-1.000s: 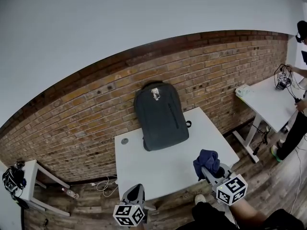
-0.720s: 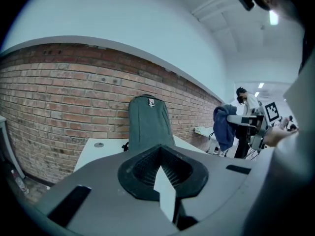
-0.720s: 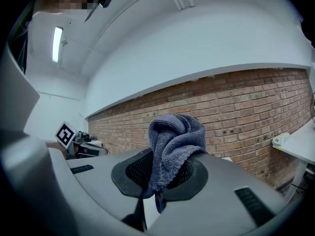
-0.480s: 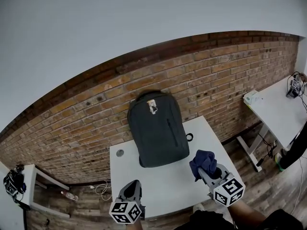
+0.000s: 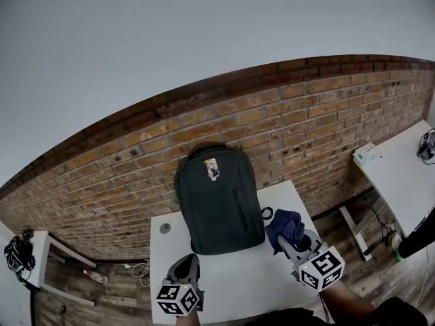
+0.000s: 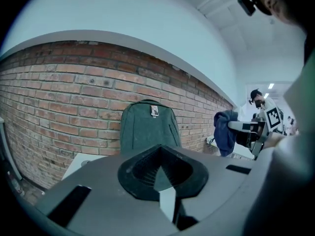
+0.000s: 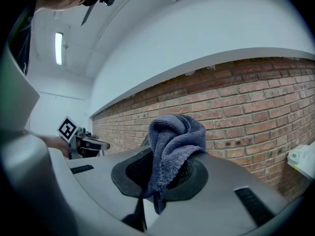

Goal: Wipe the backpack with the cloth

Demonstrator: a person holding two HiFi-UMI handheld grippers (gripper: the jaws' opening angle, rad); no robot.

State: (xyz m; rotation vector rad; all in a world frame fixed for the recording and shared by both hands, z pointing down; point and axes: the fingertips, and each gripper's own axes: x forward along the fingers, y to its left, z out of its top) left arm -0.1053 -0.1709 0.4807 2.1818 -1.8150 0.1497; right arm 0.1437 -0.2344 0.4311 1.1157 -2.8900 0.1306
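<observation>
A dark grey backpack (image 5: pixel 217 199) stands upright on the white table (image 5: pixel 231 284), leaning on the brick wall. In the left gripper view the backpack (image 6: pixel 149 127) is straight ahead. My right gripper (image 5: pixel 285 242) is shut on a bunched blue cloth (image 5: pixel 286 225), held just off the backpack's lower right corner. The cloth (image 7: pixel 174 141) hangs over the right gripper (image 7: pixel 160 181) and hides the backpack behind it. My left gripper (image 5: pixel 185 265) hovers over the table's front, short of the backpack. Its jaws meet, with nothing between them (image 6: pixel 160 168).
A round cable hole (image 5: pixel 164 228) sits in the table left of the backpack, and a black loop (image 5: pixel 266 213) lies at its right. A second white table (image 5: pixel 401 175) stands at the right, a person's leg (image 5: pixel 416 235) beside it. A small side table (image 5: pixel 41 250) is far left.
Both grippers have moved forward toward the backpack. The cloth in the right gripper now sits close to the backpack's lower right corner. The head view has shifted closer.
</observation>
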